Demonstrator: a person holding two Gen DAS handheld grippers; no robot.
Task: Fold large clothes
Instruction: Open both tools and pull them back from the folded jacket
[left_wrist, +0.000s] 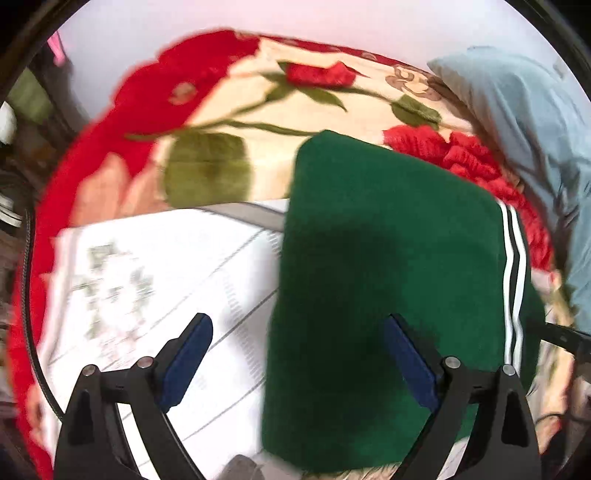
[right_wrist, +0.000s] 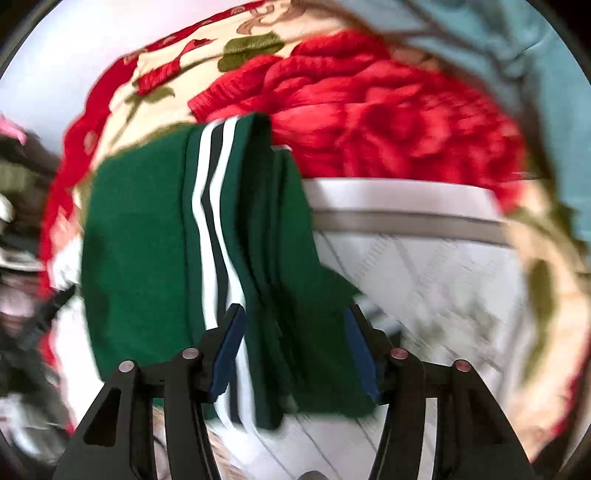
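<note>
I judged the fold nearly done. The green garment (left_wrist: 388, 277) lay folded on the white quilted mat (left_wrist: 155, 280), its white stripes (right_wrist: 214, 236) along one edge. My left gripper (left_wrist: 299, 354) hung released above it; my right gripper (right_wrist: 291, 350) straddled its layered edge, unclenched. Next called for smoothing.

Green garment (left_wrist: 388, 258): matt knit cloth; blanket (left_wrist: 221, 110): fuzzy plush.

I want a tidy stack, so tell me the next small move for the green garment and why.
Probably lift the right claw away and let the green garment settle. It already looks folded into a block, layered edges stacked beside the white stripes, lying on the white sheet. Both claws are open; the left claw hovers over its edge.
</note>
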